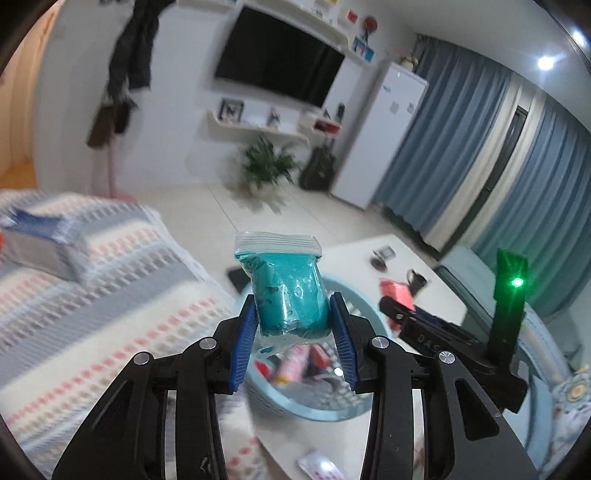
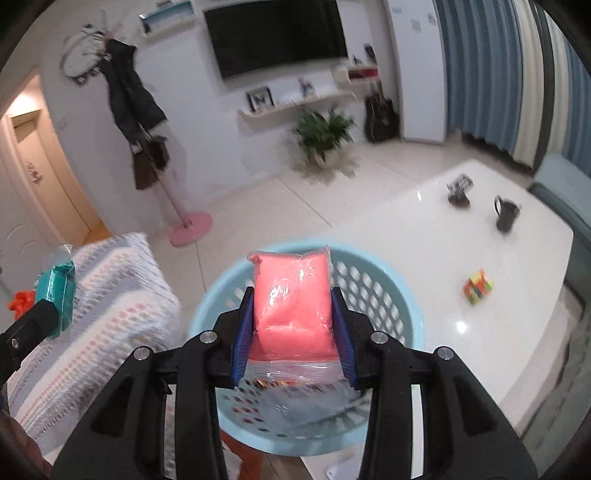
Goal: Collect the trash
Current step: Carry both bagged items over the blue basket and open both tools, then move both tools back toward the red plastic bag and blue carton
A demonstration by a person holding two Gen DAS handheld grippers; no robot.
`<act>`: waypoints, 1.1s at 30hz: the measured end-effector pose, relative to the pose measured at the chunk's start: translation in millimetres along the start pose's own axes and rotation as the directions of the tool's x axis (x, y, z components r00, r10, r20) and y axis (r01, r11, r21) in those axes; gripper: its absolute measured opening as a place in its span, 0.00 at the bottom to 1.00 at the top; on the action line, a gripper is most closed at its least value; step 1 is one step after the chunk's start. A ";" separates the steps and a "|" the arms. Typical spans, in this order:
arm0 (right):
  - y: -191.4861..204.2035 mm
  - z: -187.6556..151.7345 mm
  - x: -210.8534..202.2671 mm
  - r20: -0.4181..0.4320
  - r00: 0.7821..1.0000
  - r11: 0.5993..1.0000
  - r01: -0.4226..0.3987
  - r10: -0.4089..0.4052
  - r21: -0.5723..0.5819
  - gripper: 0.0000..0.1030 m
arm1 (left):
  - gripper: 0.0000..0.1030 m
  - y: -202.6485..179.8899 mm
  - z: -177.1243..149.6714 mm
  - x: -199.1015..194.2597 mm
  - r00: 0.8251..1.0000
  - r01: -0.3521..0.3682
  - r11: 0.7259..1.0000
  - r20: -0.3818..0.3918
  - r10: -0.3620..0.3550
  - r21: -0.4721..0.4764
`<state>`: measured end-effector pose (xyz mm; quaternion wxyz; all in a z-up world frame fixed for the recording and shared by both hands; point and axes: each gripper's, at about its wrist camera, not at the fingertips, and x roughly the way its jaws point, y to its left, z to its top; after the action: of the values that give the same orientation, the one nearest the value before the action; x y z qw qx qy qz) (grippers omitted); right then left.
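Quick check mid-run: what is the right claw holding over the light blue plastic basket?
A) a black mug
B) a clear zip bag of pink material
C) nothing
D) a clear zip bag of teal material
B: the right claw is shut on the clear zip bag of pink material above the light blue plastic basket; the teal one sits in the left claw.

Walls: white; a dark television [image 2: 277, 35] is mounted on the far wall, with white shelves [image 2: 295, 105] fixed below it.
Floor: pale glossy tiles [image 2: 258, 206] are laid throughout.
Furniture: a white bench [image 2: 480, 350] is set on the right, a bed with a patterned cover [image 2: 110, 325] on the left, a white fridge [image 1: 380, 136] far right.
Corner: a pink coat stand [image 2: 184, 221] is hung with dark clothes.
Windows: covered by blue and cream curtains [image 1: 498, 155].
Plant: a potted plant [image 2: 323, 133] is placed under the shelves.
Light: a ceiling lamp [image 1: 546, 62] is lit.
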<state>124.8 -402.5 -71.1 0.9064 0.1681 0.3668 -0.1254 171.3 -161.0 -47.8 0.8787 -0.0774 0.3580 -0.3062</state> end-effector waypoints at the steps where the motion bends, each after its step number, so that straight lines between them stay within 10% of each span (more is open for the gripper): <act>1: -3.7 -1.4 6.2 -0.021 1.000 1.000 0.007 -0.007 0.006 0.35 | 0.37 0.1 -1.8 6.7 1.000 0.004 1.000 -0.014 -0.004 -0.004; 19: -32.5 -13.8 35.2 -0.137 0.991 0.997 0.011 0.001 0.082 0.48 | 0.61 -5.4 -16.2 45.3 0.993 0.052 0.999 -0.108 -0.053 -0.013; 33: 54.3 -8.7 -0.2 -0.052 0.996 0.990 -0.082 0.076 -0.117 0.48 | 0.61 43.6 -10.6 -28.5 1.000 0.004 0.996 0.012 -0.003 -0.090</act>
<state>138.3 -349.5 -65.3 0.9101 0.1311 0.3879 -0.0632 169.3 -108.3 -54.4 0.8758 -0.1194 0.3664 -0.2907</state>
